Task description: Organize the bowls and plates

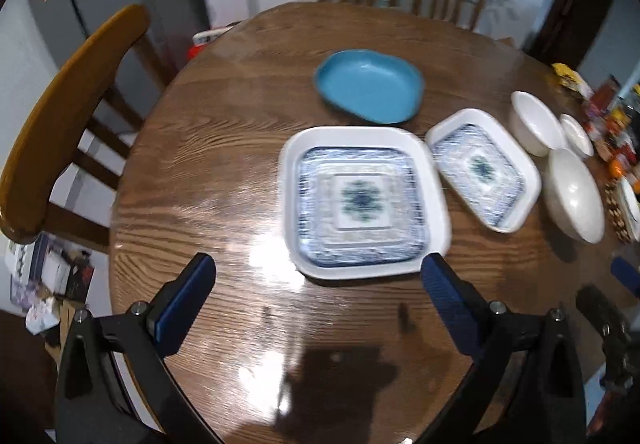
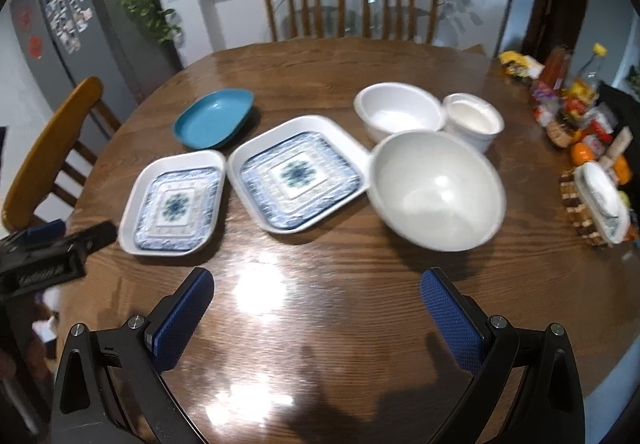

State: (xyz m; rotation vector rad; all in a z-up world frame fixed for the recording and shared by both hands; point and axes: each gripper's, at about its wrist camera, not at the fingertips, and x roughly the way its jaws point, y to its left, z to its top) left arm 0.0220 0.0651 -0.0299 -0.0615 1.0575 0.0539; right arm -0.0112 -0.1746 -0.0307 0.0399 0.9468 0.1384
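Two square plates seen just ahead of left gripper; large bowl ahead of right gripper. Both jaws held wide apart, empty. Glazed crockery judged stiff, slippery, breakable; raised rims best pinched.

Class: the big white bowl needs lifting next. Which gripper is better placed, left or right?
Right. The right gripper is open with the big bowl just ahead of it; the left gripper faces the square plate instead.

Your plates and bowls sit upright, unstacked.
Two patterned square plates almost touch, blue dish behind, three white bowls clustered right.
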